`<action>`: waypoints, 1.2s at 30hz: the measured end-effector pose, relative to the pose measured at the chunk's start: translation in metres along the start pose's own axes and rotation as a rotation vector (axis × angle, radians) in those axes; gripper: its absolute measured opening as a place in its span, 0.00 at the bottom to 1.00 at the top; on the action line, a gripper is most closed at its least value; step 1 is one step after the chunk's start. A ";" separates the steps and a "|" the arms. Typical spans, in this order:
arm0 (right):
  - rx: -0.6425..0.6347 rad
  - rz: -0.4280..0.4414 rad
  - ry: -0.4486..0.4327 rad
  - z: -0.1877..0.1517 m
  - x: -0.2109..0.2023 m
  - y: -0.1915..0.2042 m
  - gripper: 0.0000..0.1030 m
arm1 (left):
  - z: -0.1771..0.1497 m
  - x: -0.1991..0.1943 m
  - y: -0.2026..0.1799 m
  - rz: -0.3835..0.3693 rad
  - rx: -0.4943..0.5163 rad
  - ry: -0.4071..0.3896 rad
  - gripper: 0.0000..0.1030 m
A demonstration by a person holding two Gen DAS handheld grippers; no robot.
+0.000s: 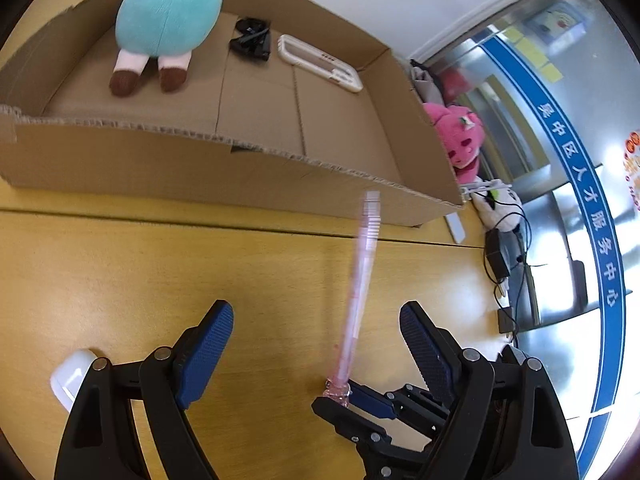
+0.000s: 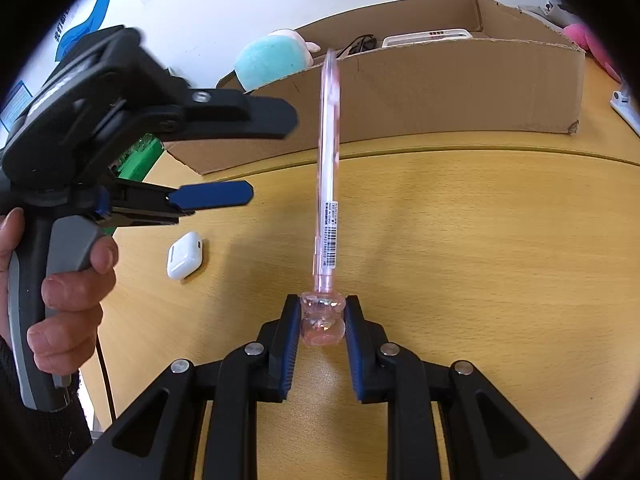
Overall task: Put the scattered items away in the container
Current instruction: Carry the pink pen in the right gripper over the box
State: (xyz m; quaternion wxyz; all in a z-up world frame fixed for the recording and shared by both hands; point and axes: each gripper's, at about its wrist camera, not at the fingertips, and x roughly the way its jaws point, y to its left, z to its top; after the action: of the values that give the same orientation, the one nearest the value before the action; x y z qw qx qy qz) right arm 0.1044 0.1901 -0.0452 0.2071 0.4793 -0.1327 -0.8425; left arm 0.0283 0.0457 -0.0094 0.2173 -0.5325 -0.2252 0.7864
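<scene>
My right gripper is shut on the clear knob end of a pink pen, which points forward toward the cardboard box. In the left wrist view the pen is held above the wooden table by the right gripper. My left gripper is open and empty above the table, short of the box. It also shows in the right wrist view, held by a hand. A white earbud case lies on the table, also visible in the left wrist view.
The box holds a teal plush toy, a black item and a white flat device. A pink plush, a white plush and black cables lie right of the box near the table edge.
</scene>
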 end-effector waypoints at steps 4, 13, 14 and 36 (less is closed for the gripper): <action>0.007 0.015 0.006 0.003 0.001 0.000 0.20 | 0.005 0.011 0.004 -0.030 0.010 0.039 0.86; -0.010 0.030 0.026 0.008 -0.001 0.004 0.20 | 0.015 0.042 -0.005 0.007 0.008 0.067 0.52; -0.012 0.029 0.028 0.009 -0.001 0.005 0.20 | 0.016 0.043 -0.005 0.021 0.015 0.066 0.34; -0.095 0.090 -0.160 0.121 -0.052 0.048 0.20 | 0.127 -0.048 -0.089 0.148 0.245 -0.156 0.10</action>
State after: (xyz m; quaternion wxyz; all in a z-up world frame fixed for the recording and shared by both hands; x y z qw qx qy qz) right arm 0.0348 0.1758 0.0753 0.2560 0.3938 -0.1300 -0.8732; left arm -0.0655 0.0742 0.1204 0.2039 -0.4545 -0.1042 0.8608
